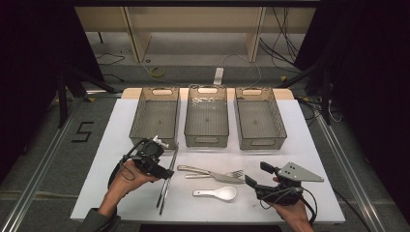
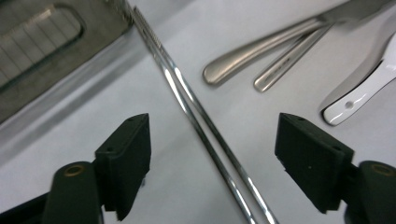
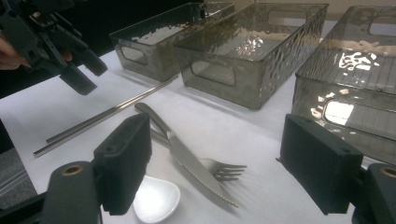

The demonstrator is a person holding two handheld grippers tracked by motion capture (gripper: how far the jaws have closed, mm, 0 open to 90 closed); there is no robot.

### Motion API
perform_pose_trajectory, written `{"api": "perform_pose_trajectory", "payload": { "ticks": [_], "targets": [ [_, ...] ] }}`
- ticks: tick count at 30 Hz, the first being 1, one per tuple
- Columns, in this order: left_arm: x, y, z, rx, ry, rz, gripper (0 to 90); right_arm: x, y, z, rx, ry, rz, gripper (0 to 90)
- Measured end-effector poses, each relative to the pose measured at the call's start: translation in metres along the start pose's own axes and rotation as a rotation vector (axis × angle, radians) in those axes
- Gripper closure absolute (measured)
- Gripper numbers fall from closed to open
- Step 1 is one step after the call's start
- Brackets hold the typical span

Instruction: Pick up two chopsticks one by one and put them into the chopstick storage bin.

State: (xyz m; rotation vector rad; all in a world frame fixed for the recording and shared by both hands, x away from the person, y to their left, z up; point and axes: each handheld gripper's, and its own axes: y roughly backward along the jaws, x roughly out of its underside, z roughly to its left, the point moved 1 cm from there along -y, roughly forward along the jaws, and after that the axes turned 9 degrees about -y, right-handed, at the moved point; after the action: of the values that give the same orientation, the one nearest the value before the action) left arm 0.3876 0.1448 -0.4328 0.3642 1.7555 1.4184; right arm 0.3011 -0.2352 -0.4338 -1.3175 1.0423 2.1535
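both jaws of the left gripper (image 2: 212, 154) stand spread on either side of the pair of long shiny steel chopsticks (image 2: 205, 126), which lie flat on the white table cover (image 2: 154, 186); the pads are clear of the metal. from above, this gripper (image 1: 167, 170) hangs over the sticks' middle, near the leftmost of three clear grey plastic bins (image 1: 155, 117). the right gripper (image 3: 215, 163) also has its jaws spread with nothing between them, held above the cover near a steel knife (image 3: 187, 163), a steel fork (image 3: 224, 170) and a white ceramic spoon (image 3: 156, 200), which lie close together to the right of the chopsticks.
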Motion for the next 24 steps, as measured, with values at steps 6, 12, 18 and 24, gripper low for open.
{"api": "perform_pose_trajectory", "payload": {
  "ticks": [6, 12, 18, 24],
  "targets": [
    [0.004, -0.011, 0.001, 0.002, 0.032, 0.065, 36.3, 0.0, -0.001, 0.001, -0.002, 0.001, 0.009, 25.9],
    [0.007, -0.018, 0.001, 0.021, 0.044, 0.103, 45.8, 0.001, -0.002, 0.001, -0.004, 0.004, 0.014, 26.0],
    [0.008, -0.023, -0.001, 0.028, 0.034, 0.132, 51.1, 0.001, -0.002, 0.002, -0.006, 0.007, 0.023, 26.1],
    [0.008, -0.031, -0.005, 0.03, 0.025, 0.16, 57.2, 0.001, -0.003, 0.002, -0.008, 0.008, 0.026, 26.1]
  ]
}}
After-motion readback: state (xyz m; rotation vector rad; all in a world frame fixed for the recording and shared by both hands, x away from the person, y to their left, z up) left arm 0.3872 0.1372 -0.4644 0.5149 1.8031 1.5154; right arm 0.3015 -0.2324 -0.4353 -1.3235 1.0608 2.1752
